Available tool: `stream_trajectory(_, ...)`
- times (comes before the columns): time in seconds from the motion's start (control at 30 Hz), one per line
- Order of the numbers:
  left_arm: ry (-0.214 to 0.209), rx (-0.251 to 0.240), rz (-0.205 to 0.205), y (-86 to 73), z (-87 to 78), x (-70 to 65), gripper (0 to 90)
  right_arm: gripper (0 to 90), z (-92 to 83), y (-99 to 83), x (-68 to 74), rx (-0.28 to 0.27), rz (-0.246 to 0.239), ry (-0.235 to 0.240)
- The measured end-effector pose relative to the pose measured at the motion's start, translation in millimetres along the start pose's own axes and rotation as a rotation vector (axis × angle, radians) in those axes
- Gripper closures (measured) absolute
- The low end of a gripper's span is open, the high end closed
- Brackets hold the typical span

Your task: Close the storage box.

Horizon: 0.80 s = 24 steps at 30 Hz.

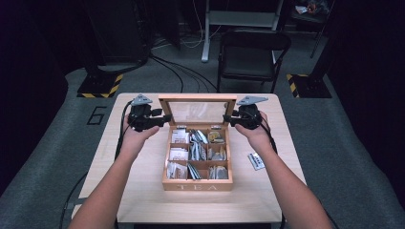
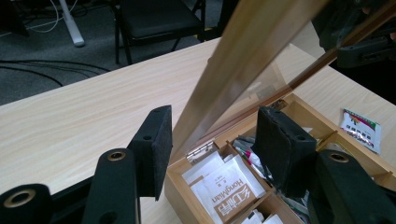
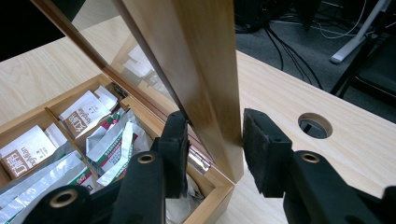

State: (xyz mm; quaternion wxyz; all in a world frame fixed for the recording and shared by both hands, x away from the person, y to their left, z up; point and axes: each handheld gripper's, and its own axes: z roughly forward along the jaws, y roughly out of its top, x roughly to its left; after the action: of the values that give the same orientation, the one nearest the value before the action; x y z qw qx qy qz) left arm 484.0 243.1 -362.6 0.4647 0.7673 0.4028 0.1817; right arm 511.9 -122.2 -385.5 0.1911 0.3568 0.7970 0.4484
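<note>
My left gripper sits at the nine o'clock edge of the glass-paned wooden lid, and my right gripper at its three o'clock edge. The lid stands raised, nearly upright, over the far side of the light wooden tea box with nine compartments, which rests at the middle of the pale wooden table.

In the left gripper view my jaws are partly open with the lid's side rail running between them; neither pad presses on it, and there is a clear gap on the right-hand pad's side. In the right gripper view the jaws straddle the other side rail more closely; the left pad lies against the wood, the right pad just beside it, so I cannot tell whether it truly clamps.

A loose green-and-white tea sachet lies on the table at four o'clock from the box, well apart from my right hand. White and silver packets fill the compartments.
</note>
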Motion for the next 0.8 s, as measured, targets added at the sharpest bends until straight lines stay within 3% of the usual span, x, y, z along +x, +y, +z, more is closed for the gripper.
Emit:
stream_trajectory(0.37, -0.013, -0.022, 0.025, 3.2, 1.1, -2.0, 57.9, 60.7, -1.7, -1.9, 1.9, 0.002, -0.018, 0.005)
stream_trajectory(0.57, -0.017, -0.003, 0.070, 2.2, -2.1, -3.8, 59.3, 58.4, -3.2, -5.7, 4.8, -0.012, -0.031, -0.003)
stream_trajectory(0.8, -0.021, -0.004, 0.081, -3.0, -5.0, -6.3, 59.2, 54.6, -9.2, -10.2, 10.0, -0.026, -0.033, 0.000)
